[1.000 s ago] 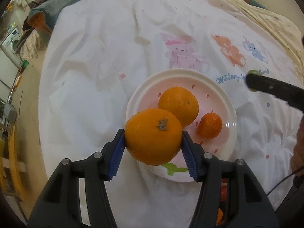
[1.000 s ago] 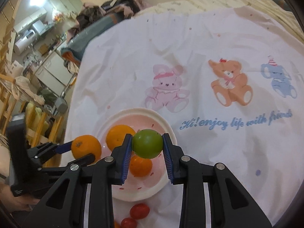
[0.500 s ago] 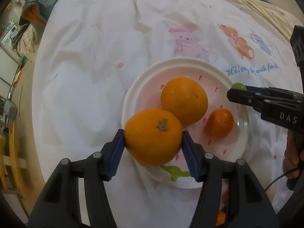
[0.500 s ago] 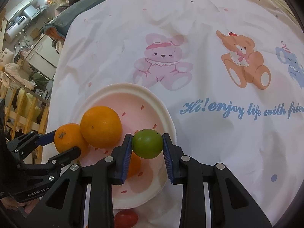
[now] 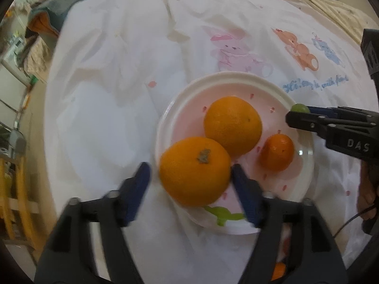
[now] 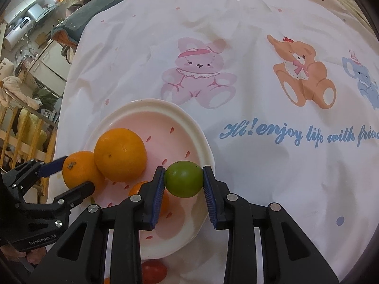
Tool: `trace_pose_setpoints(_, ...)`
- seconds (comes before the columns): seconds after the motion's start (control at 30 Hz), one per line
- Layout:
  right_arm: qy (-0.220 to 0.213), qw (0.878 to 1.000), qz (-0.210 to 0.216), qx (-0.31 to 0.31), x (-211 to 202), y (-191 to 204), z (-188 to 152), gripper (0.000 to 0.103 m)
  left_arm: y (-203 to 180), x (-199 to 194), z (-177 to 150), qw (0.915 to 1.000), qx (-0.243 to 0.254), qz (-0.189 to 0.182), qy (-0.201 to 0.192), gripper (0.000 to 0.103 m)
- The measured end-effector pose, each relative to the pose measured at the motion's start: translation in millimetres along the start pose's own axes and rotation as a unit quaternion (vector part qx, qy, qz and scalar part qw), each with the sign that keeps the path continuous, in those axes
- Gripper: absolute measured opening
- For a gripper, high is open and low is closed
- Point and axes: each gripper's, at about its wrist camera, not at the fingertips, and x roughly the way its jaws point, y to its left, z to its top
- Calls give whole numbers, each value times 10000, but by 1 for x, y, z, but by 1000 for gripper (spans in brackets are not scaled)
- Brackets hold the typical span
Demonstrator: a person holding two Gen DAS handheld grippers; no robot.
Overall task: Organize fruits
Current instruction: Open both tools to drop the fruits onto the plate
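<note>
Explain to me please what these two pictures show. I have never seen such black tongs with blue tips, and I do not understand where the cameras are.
There is no robot here. A person holds one black two-finger gripper in each hand, and a wide-angle camera on each gripper looks forward along its fingers. So each picture is taken from one gripper.

In the left wrist view, the left gripper has just been opening; the large stemmed orange sits between its blue pads on the round pink plate with a white rim, and a gap shows on the left side.

In the right wrist view, the right gripper is closed on a small green round fruit above the plate's edge.

The plate also holds a second large orange and a small tangerine. It rests on a white cloth printed with cartoon bears.
</note>
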Motion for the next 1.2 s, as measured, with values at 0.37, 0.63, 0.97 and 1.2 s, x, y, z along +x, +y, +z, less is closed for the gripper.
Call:
trace_pose_setpoints(0.37, -188, 9997, 110, -102, -11, 11, 4, 80, 3, -12, -1, 9997, -42, -14, -238, 83)
trace_pose_setpoints(0.63, -450, 9990, 63, -38, -35, 14, 4, 80, 5, -44, -5, 9960, 38, 78, -887, 83)
trace_pose_setpoints(0.97, -778, 9968, 22, -206, -87, 34, -20, 80, 17, -75, -18, 9945, -152, -28, -1033, 83)
trace_pose_setpoints(1.2, -864, 9963, -1, -31, -115, 39, -54, 80, 20, -104, -45, 9933, -220, -209, -1113, 83)
